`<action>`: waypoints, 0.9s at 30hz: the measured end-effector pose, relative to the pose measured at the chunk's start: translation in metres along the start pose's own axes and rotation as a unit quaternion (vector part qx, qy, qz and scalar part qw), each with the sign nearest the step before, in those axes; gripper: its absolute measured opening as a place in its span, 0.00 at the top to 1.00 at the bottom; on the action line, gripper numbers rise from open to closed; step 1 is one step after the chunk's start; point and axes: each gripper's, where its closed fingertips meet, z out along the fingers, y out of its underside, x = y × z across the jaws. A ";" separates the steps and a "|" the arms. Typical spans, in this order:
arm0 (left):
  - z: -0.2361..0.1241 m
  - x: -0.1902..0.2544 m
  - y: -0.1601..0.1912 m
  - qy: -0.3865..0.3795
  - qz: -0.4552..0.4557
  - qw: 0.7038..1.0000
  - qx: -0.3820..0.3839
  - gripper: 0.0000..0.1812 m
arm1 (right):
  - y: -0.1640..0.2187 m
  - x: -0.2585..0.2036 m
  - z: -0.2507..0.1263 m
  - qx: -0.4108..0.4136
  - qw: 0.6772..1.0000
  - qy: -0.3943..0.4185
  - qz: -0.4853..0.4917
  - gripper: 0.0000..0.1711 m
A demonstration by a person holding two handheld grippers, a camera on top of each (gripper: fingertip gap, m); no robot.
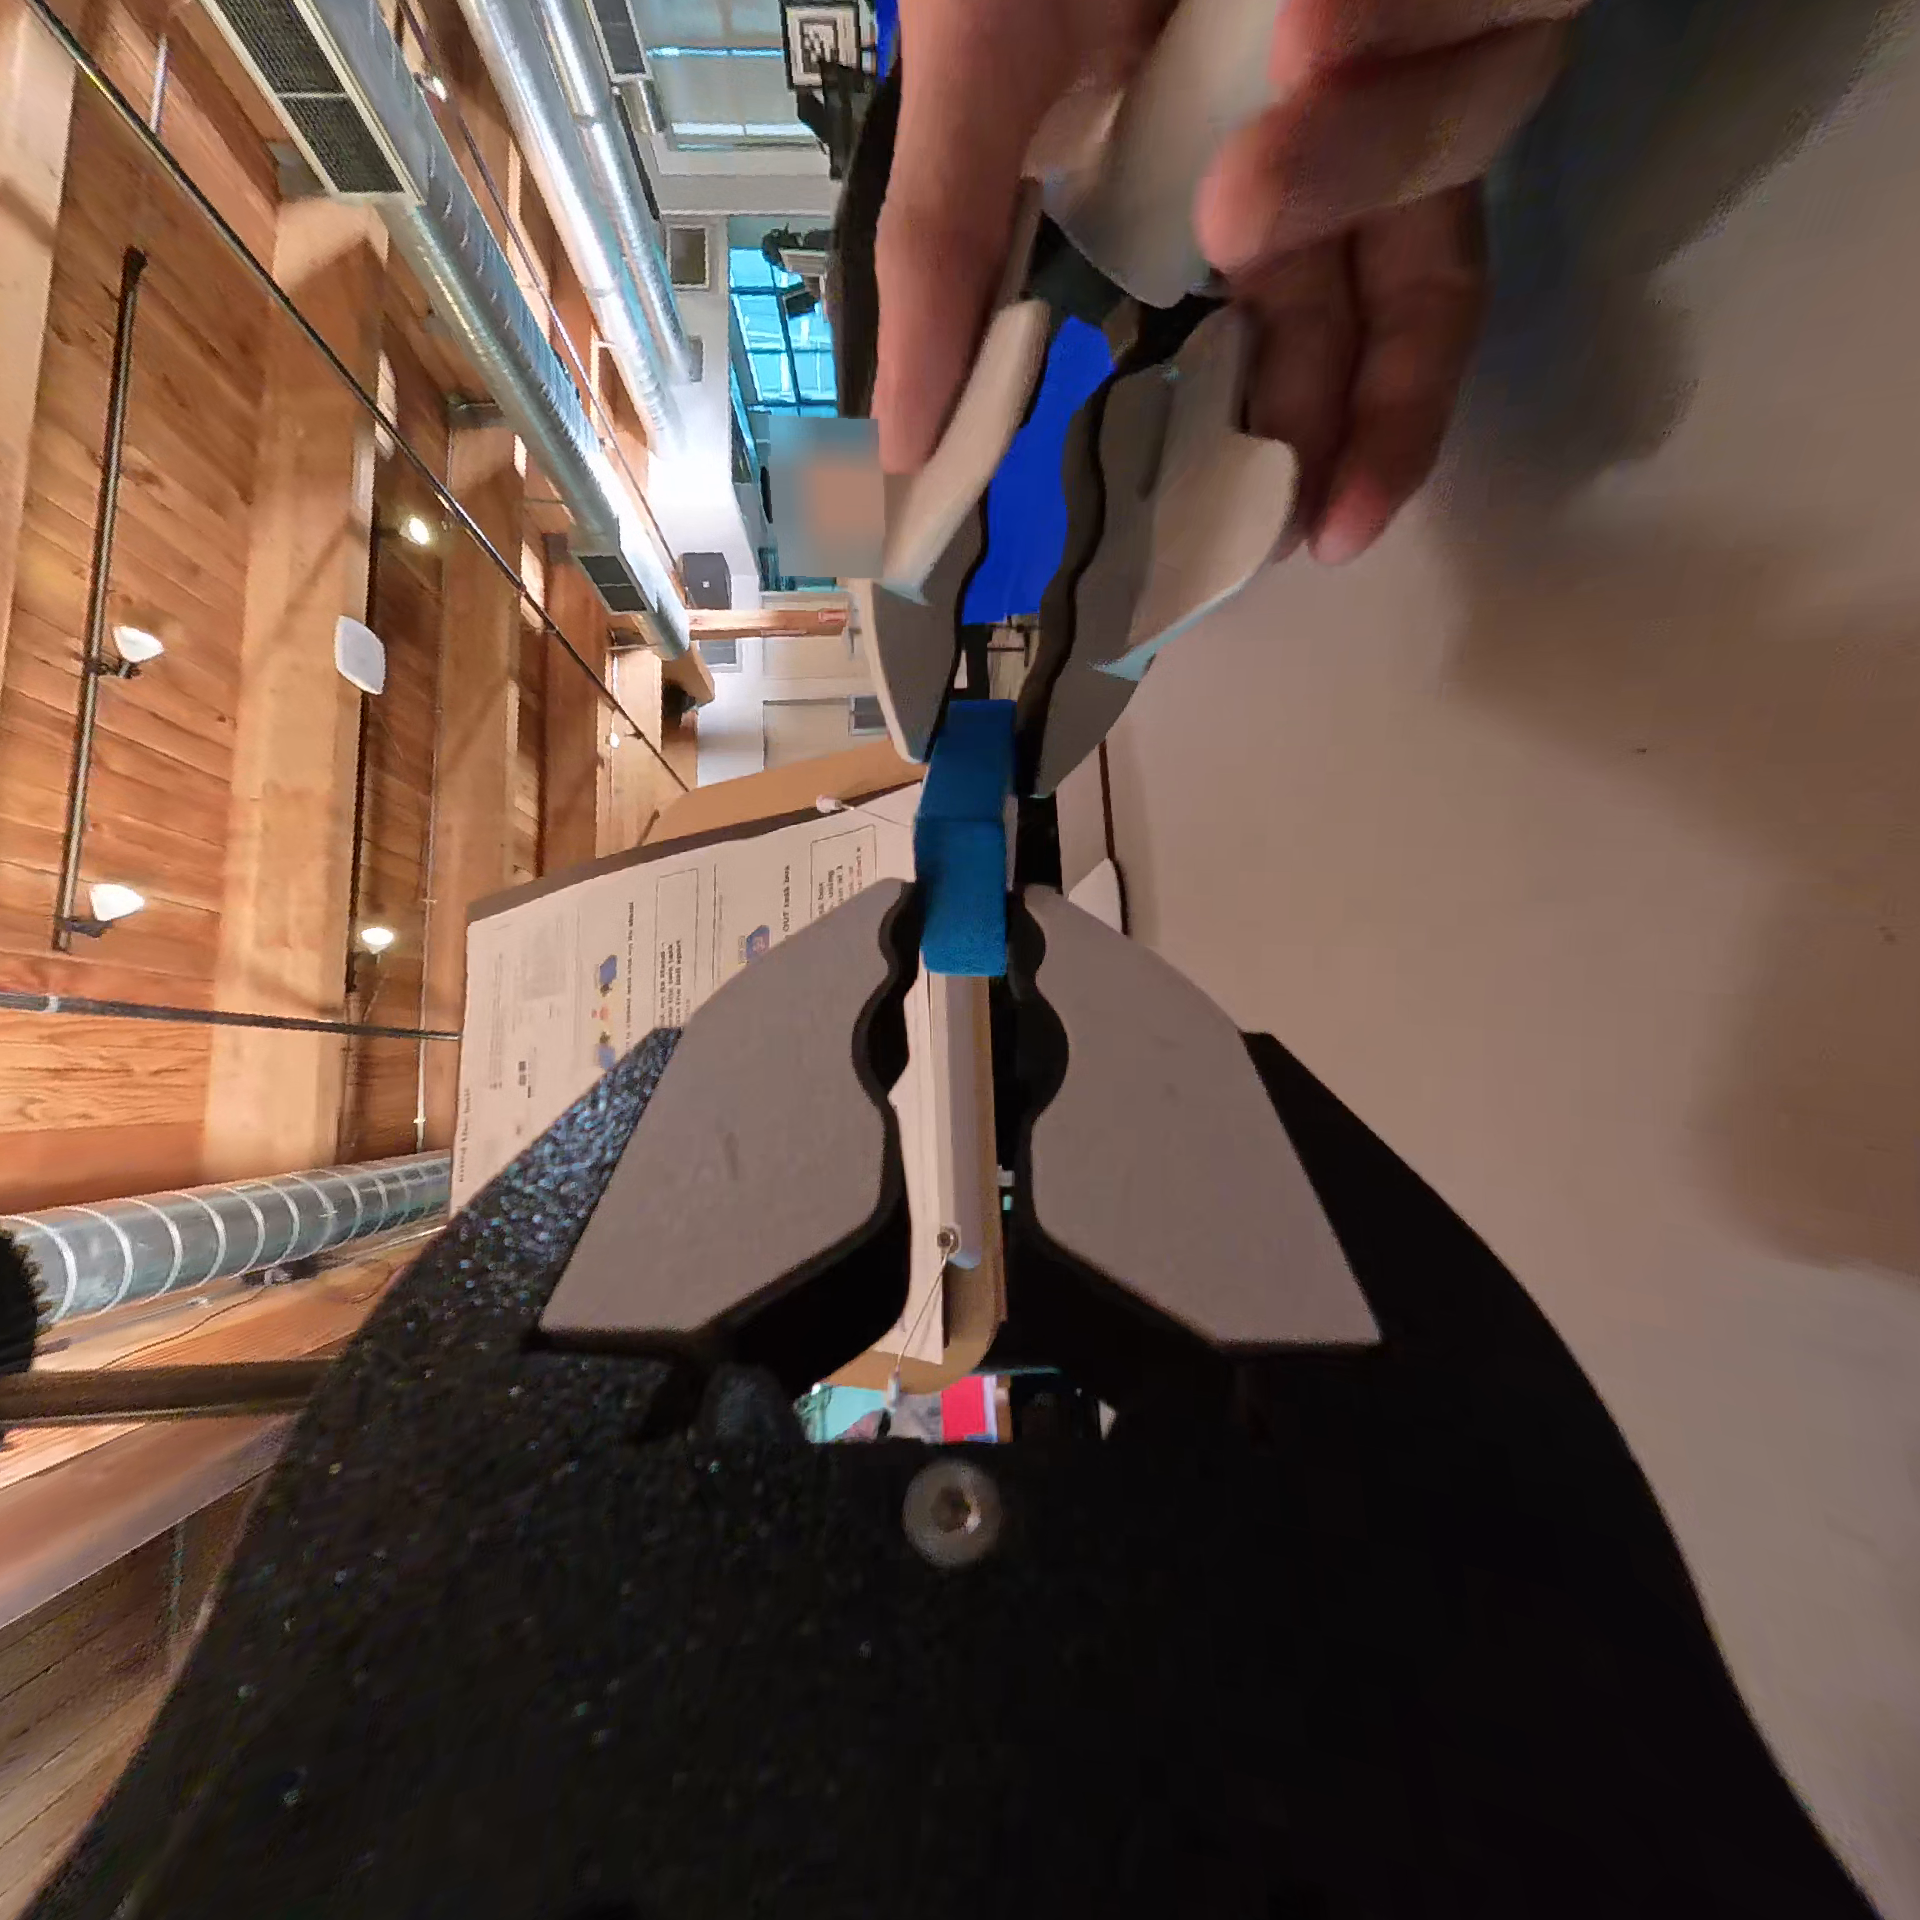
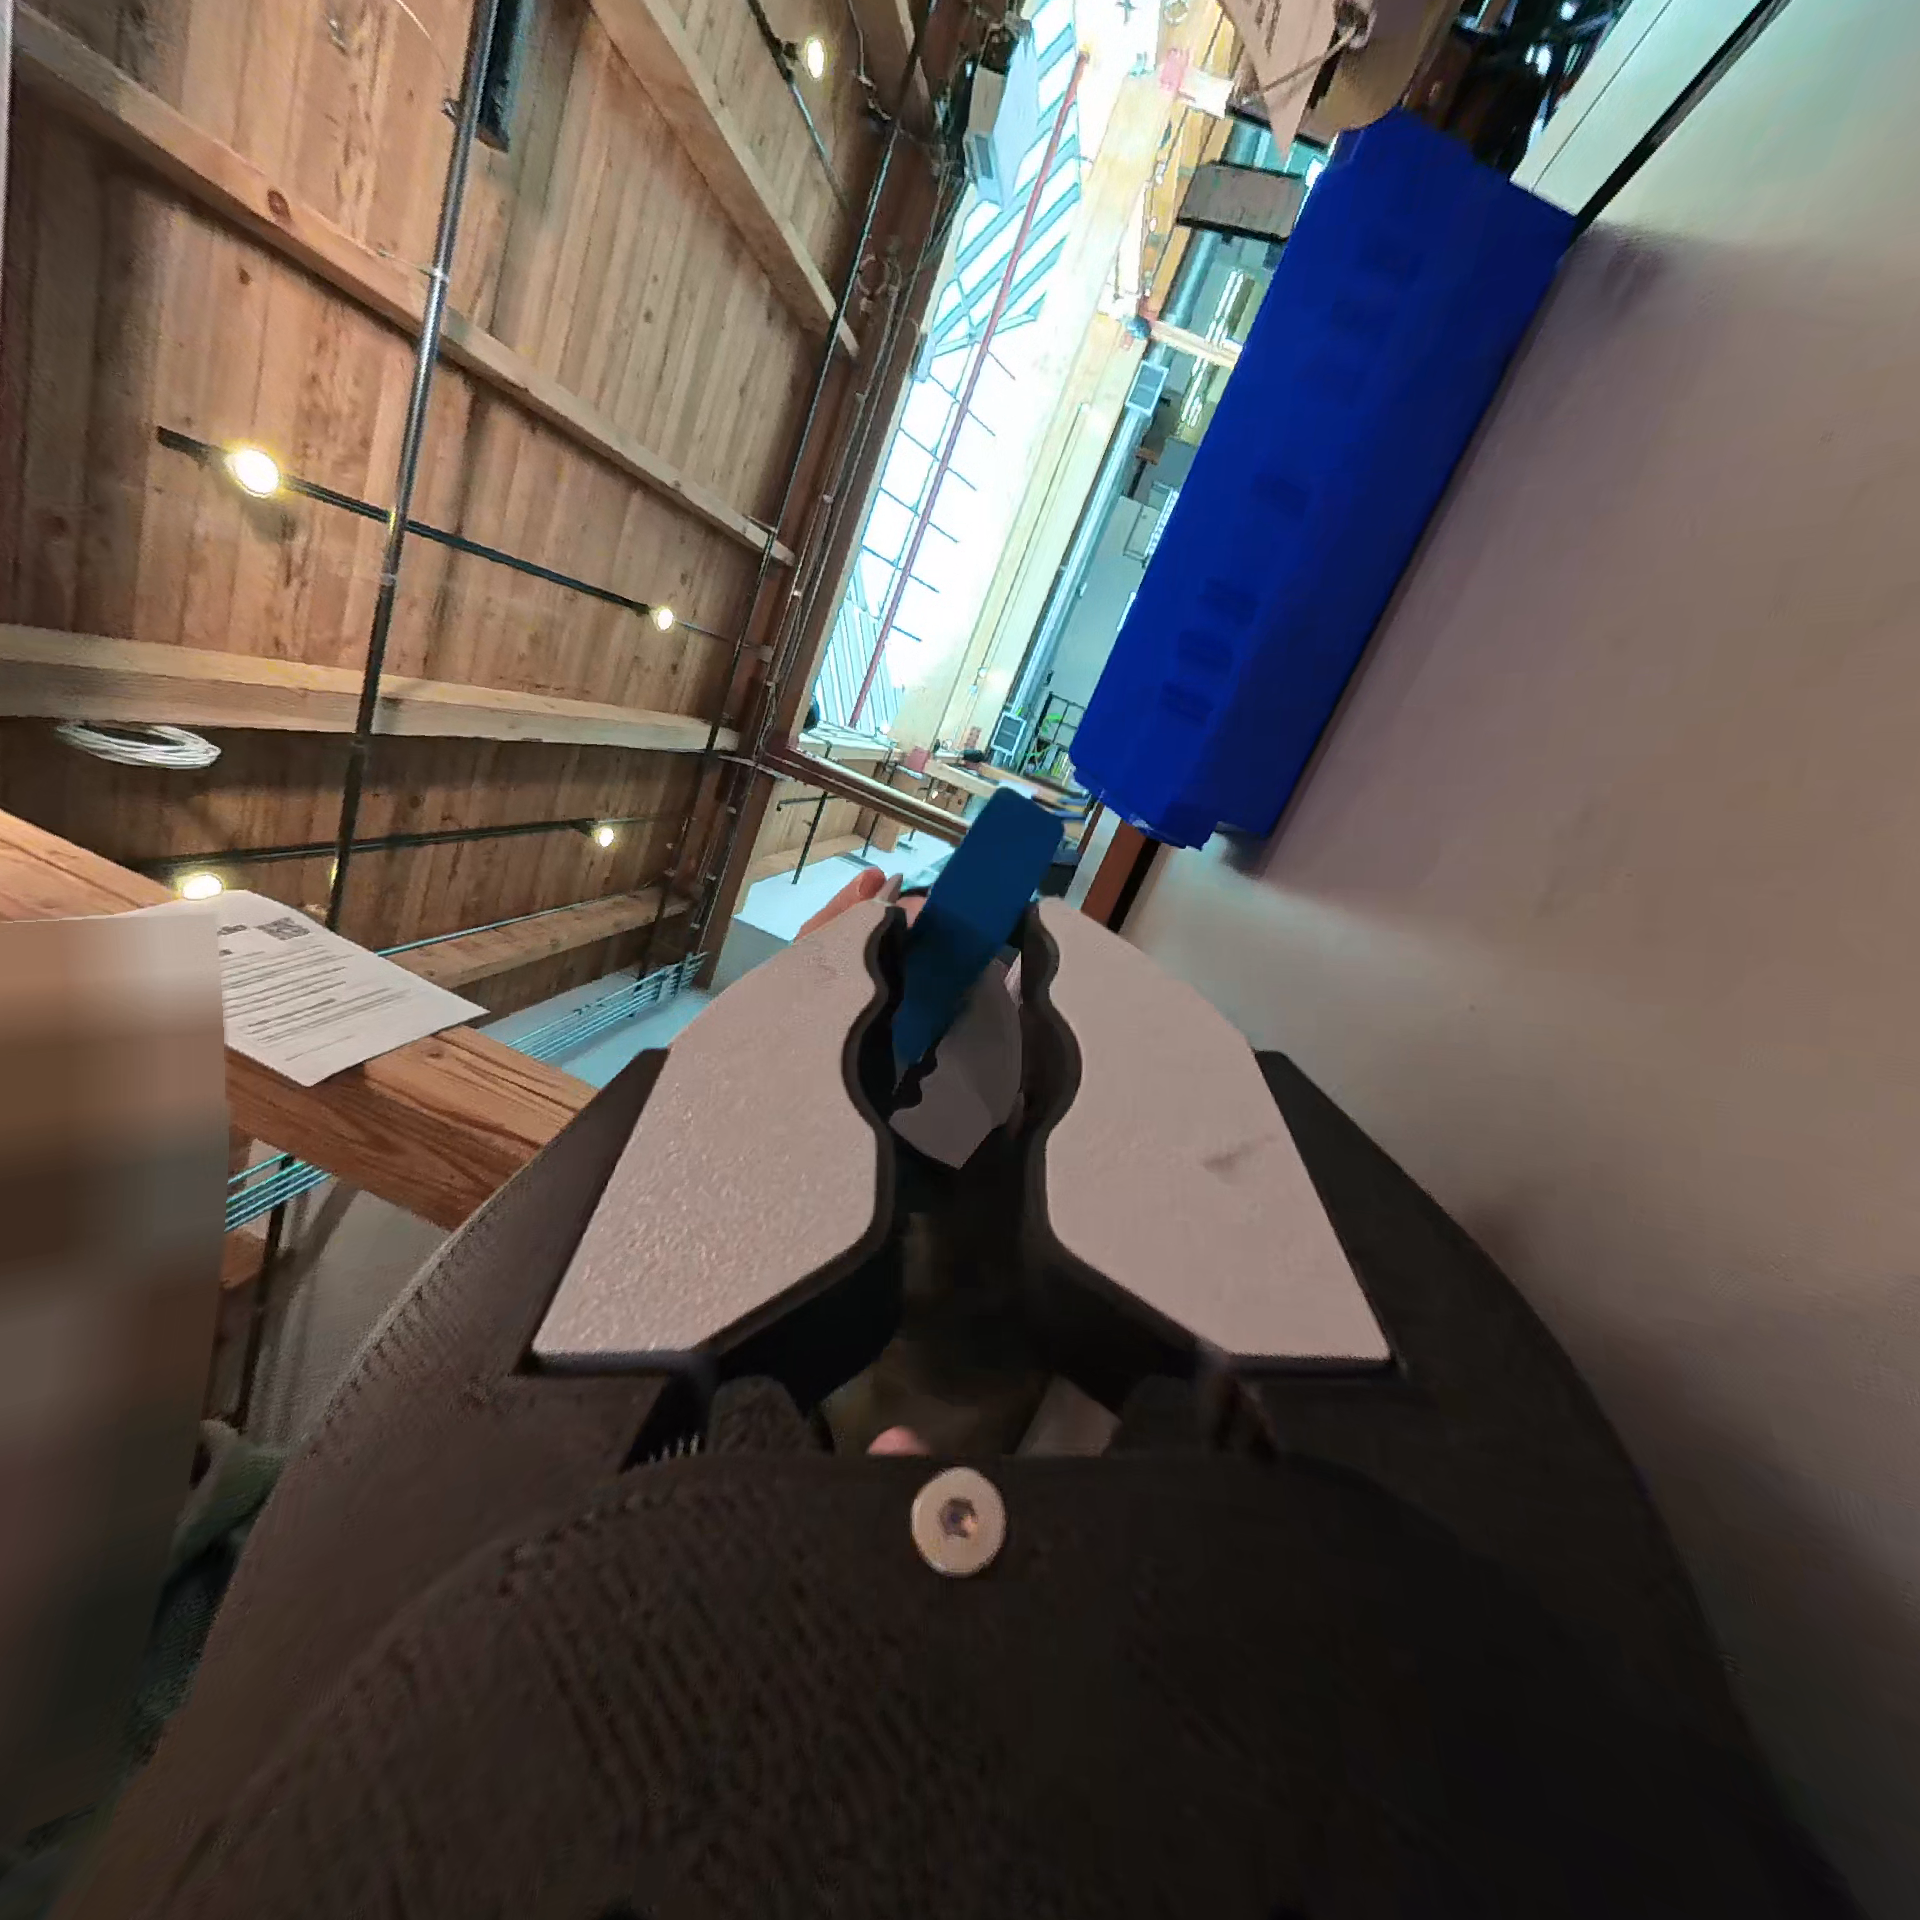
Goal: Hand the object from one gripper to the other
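Wood-plank ceiling with spotlights and silver ducts behind, pale counter (image 1: pixel 1558 935) along one side. Nearest, left gripper (image 1: pixel 964 914), jaws pinching one end of blue foam block (image 1: pixel 963 852). Just beyond, right gripper (image 1: pixel 971 743), gripped by a hand (image 1: pixel 1299 260), jaws closed on the block's other end. From the right wrist view, right gripper (image 2: pixel 958 914) clamped on the same blue foam block (image 2: pixel 971 925); farther off, large blue bin (image 2: pixel 1309 499) on the counter (image 2: pixel 1662 727).

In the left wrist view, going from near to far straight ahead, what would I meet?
Left gripper → blue object clamped between its fingers → right gripper gripping the object's far end → the person's hand holding that gripper.
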 end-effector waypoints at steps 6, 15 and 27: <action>0.001 -0.001 0.001 -0.008 -0.093 0.996 0.014 0.84 | -0.005 -0.013 0.000 -0.007 0.995 -0.005 -0.099 0.90; 0.015 0.011 0.000 0.114 -0.559 0.821 0.023 0.67 | -0.034 -0.025 -0.010 0.068 0.930 0.104 -0.345 0.90; 0.015 0.019 -0.007 0.172 -0.659 0.731 0.047 0.82 | 0.000 -0.032 0.012 -0.008 0.847 0.119 -0.518 0.89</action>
